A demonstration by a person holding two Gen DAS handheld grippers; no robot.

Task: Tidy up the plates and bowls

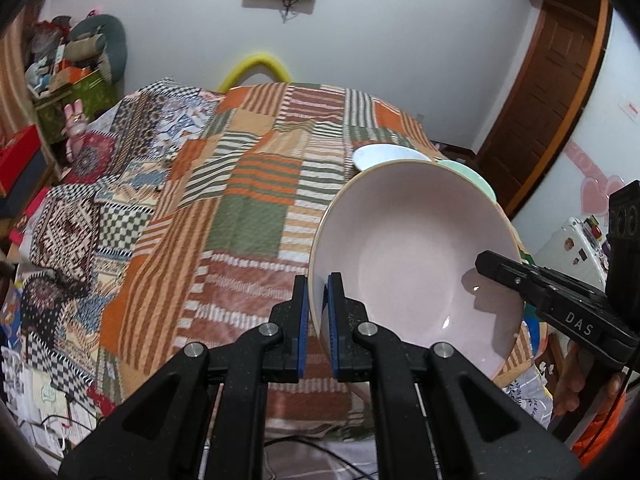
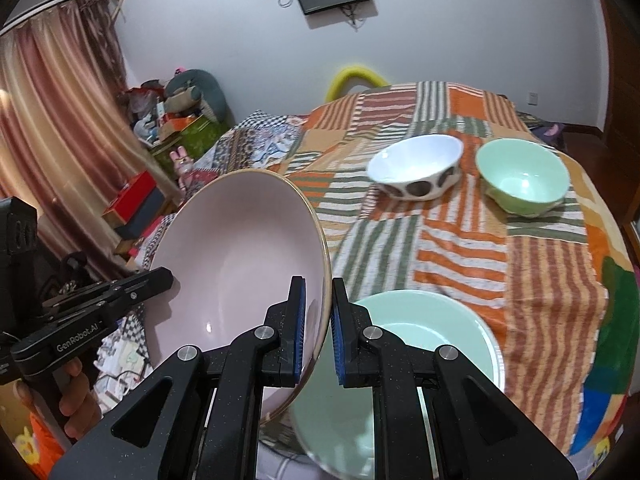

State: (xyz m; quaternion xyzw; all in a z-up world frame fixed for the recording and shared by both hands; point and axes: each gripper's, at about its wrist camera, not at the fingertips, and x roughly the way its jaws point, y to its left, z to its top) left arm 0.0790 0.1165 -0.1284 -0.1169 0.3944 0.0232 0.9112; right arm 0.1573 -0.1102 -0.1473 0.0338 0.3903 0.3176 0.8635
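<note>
A large pink bowl (image 1: 416,256) (image 2: 240,248) with a tan rim hangs tilted over the near edge of the table, held from both sides. My left gripper (image 1: 318,284) is shut on its left rim, blue pads pressing either side of the wall. My right gripper (image 2: 319,284) is shut on the opposite rim. Each gripper shows in the other's view, the right gripper (image 1: 486,262) at the bowl's far edge and the left gripper (image 2: 168,276) likewise. A mint green plate (image 2: 420,344) lies on the table just under and right of the pink bowl.
A white bowl with dark spots (image 2: 416,164) (image 1: 384,158) and a light green bowl (image 2: 520,176) stand side by side farther back on the patchwork tablecloth (image 2: 460,248). A yellow chair back (image 2: 356,76) rises behind the table. Clutter and boxes (image 1: 68,76) fill the room's left side.
</note>
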